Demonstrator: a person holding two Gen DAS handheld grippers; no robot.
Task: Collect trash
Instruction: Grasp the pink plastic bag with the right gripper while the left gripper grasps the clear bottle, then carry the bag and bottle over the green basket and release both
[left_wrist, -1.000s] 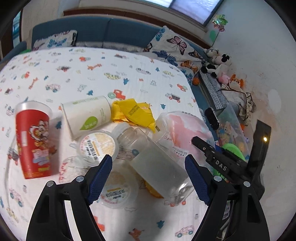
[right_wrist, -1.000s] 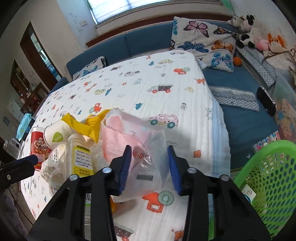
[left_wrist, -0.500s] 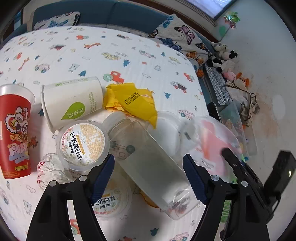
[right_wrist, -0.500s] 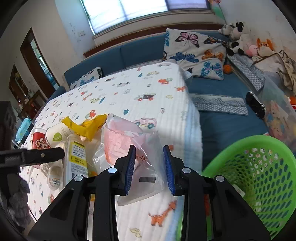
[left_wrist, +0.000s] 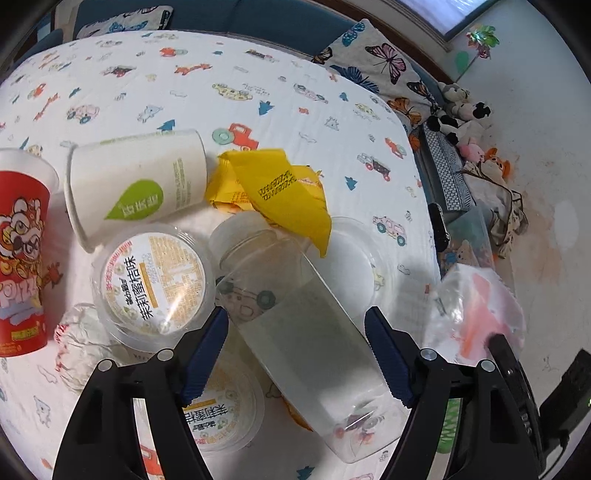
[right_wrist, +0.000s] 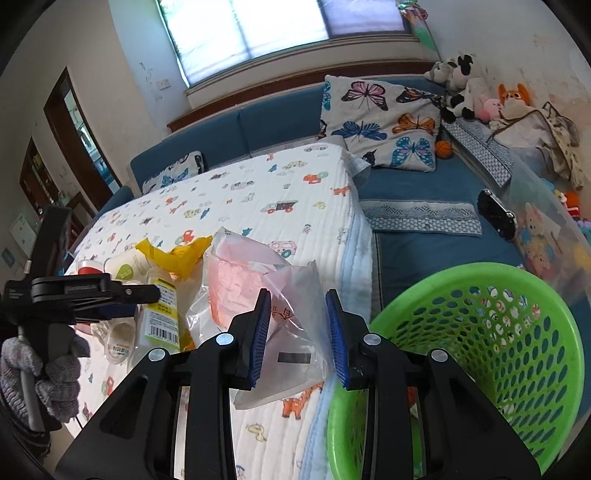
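Left wrist view: a clear plastic bottle (left_wrist: 295, 325) lies between the blue pads of the left tongs (left_wrist: 295, 354); whether the pads touch it is hard to tell.
Hidden: a lidded cup (left_wrist: 218, 417) sits partly under the left finger; the yellow wrapper (left_wrist: 280, 192) covers the bottle's neck.
Left tongs: wide, angled steeply down at the litter on the printed quilt (left_wrist: 221, 74).
Right tongs (right_wrist: 299, 332): narrow, pinching the clear plastic bag (right_wrist: 280, 317) with a pink wad inside, held at the quilt's edge just beside the green basket (right_wrist: 498, 280).
Hand: a grey-gloved hand (right_wrist: 44, 373) grips the left tool's handle, cut off at the frame edge.
Change: the bag has come off the trash pile towards the basket; the right jaws have just closed on it; the left jaws have narrowed slightly and sunk nearer the bottle.
Other trash: a white paper cup (left_wrist: 136, 188) and a red cup (left_wrist: 22, 258) lie on the quilt.
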